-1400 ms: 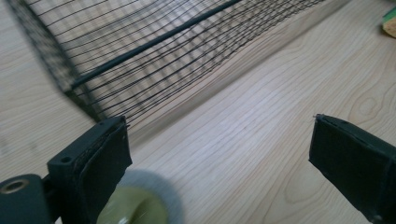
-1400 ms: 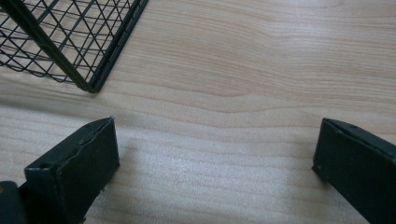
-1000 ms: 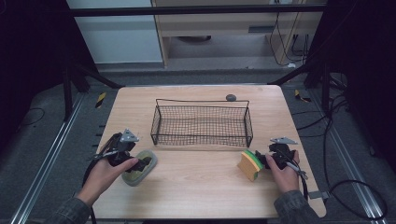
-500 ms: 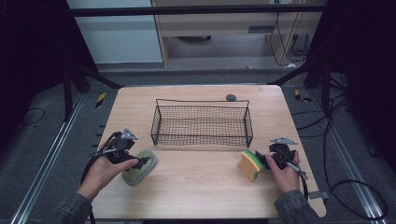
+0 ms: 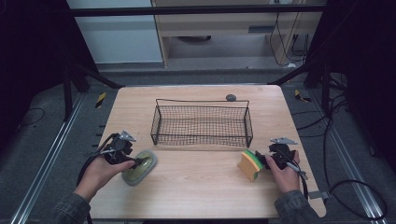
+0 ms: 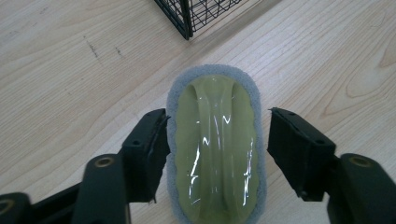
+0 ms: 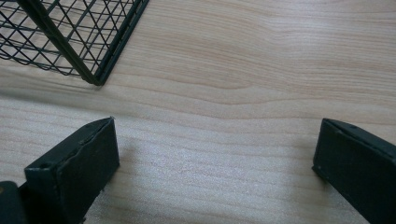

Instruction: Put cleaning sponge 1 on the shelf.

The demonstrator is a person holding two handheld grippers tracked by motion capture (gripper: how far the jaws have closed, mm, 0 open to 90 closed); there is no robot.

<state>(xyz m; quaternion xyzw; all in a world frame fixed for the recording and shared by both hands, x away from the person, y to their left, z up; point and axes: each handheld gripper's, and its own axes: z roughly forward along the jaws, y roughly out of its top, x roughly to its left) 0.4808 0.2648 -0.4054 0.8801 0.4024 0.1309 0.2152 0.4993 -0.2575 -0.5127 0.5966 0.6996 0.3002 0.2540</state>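
I am working in what looks like a lab or recording rig: my wooden counter (image 5: pixel 196 186) stands alone on a grey carpeted floor (image 5: pixel 42 154) with metal rails (image 5: pixel 42 182) on both sides. Dark frame posts (image 5: pixel 70 79) flank it, loose cables (image 5: pixel 355 186) trail across the floor, and plain cabinets (image 5: pixel 215 28) stand behind.

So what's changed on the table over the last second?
The left gripper's jaws have just been closing around the green scrubber; one touches its edge, the other stands off. The sponge, the wire basket and the right gripper stayed put.
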